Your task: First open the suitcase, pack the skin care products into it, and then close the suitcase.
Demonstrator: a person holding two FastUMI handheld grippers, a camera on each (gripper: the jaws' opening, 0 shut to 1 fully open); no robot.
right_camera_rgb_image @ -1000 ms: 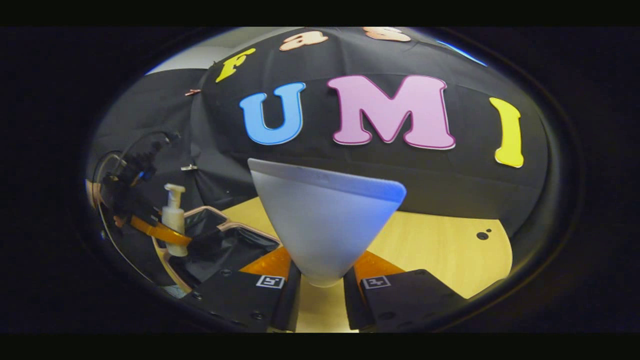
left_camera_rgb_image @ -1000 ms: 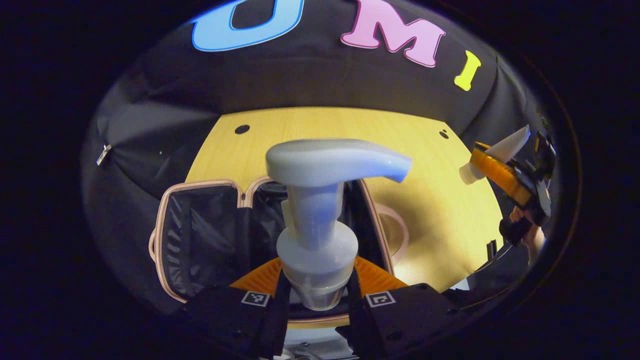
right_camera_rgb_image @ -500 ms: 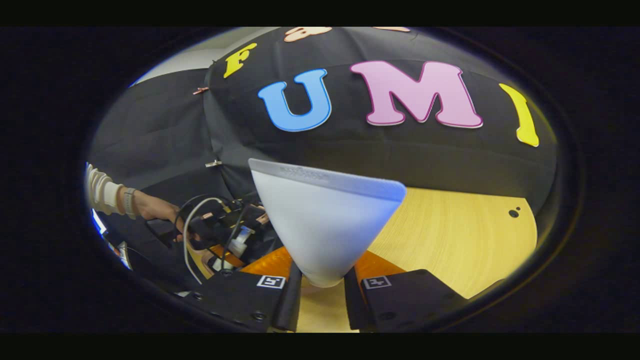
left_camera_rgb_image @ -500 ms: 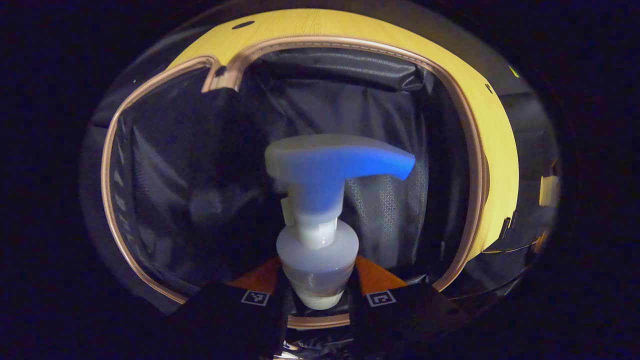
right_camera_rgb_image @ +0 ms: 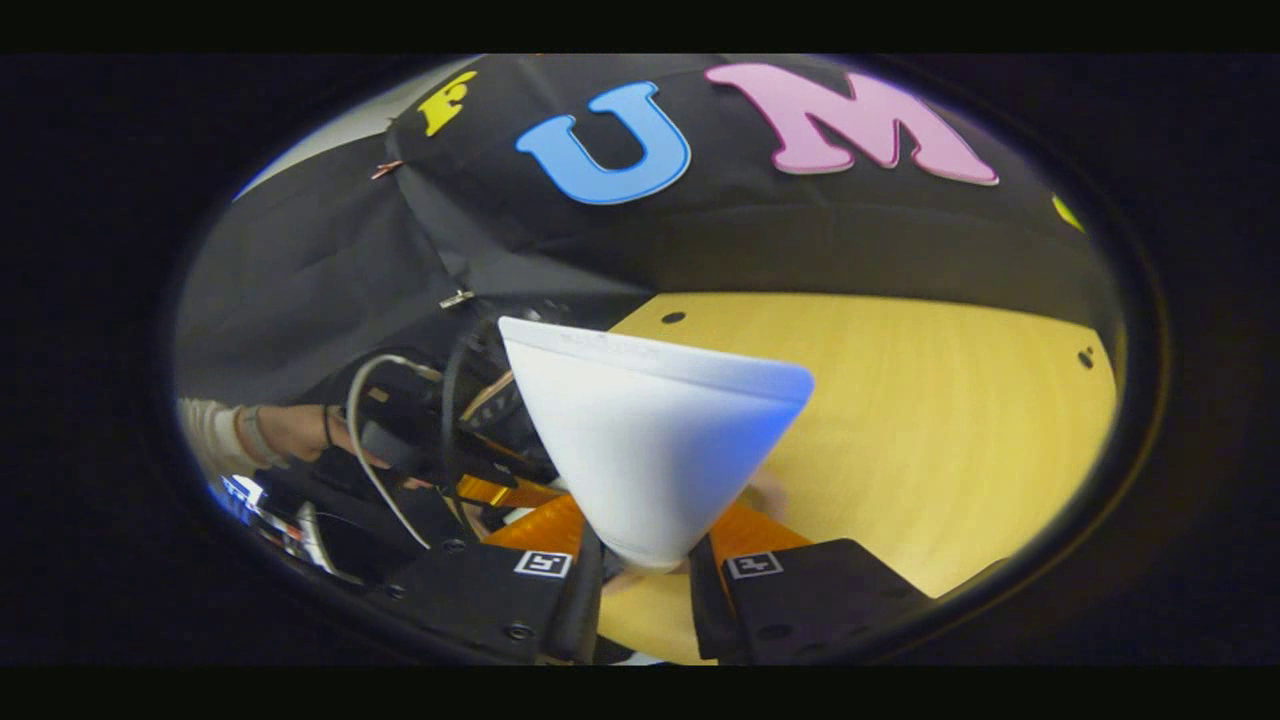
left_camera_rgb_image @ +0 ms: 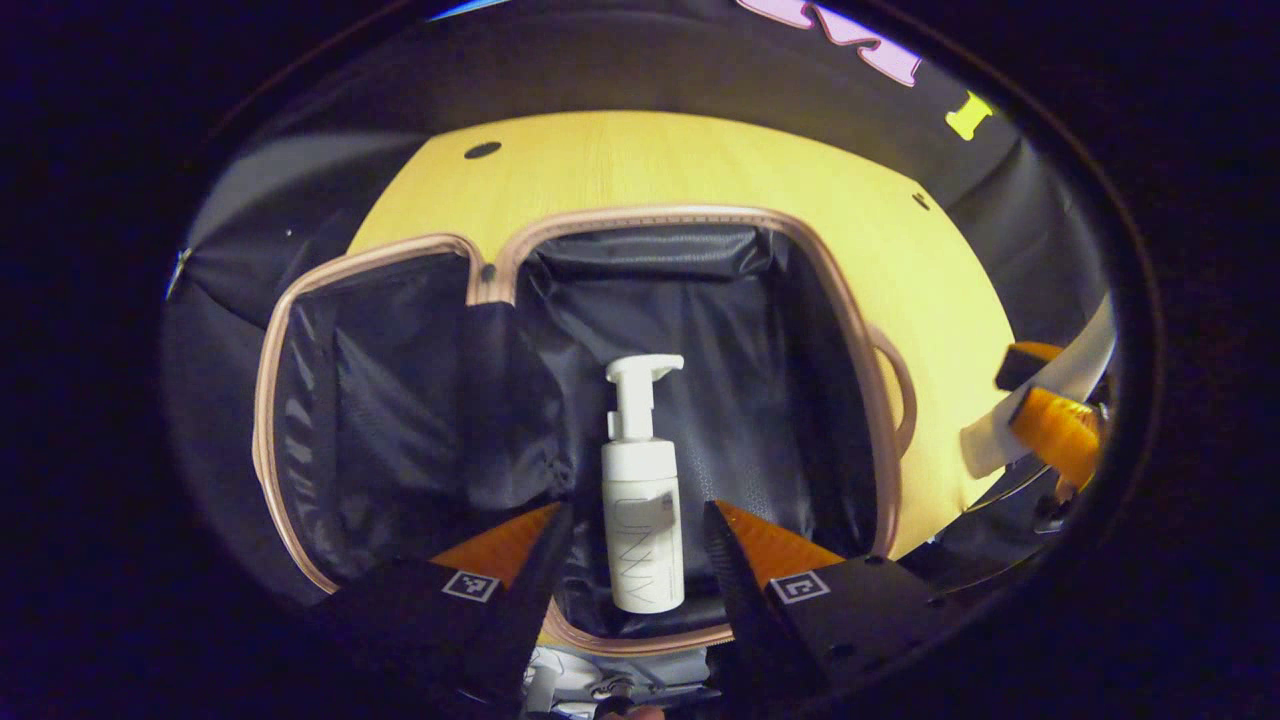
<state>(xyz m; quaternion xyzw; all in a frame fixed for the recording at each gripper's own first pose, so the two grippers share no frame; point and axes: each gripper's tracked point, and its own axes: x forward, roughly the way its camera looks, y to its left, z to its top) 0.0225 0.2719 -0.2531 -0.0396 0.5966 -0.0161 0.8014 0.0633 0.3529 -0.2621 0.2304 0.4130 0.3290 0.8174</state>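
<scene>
Left gripper view: the suitcase lay open on the wooden table.
Pump bottle: lay flat in the suitcase's right compartment, pump toward the far side.
Left gripper: fingers spread wide either side of the bottle, gripping nothing.
Right gripper view: the right gripper had both fingers pressed on a white tube, its flat crimped end up.
Tube's place: above the table.

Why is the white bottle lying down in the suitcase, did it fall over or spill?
Nothing looks wrong. The pump bottle lies flat on the dark lining of the open suitcase, with no spill visible. The left gripper is open above it.
</scene>
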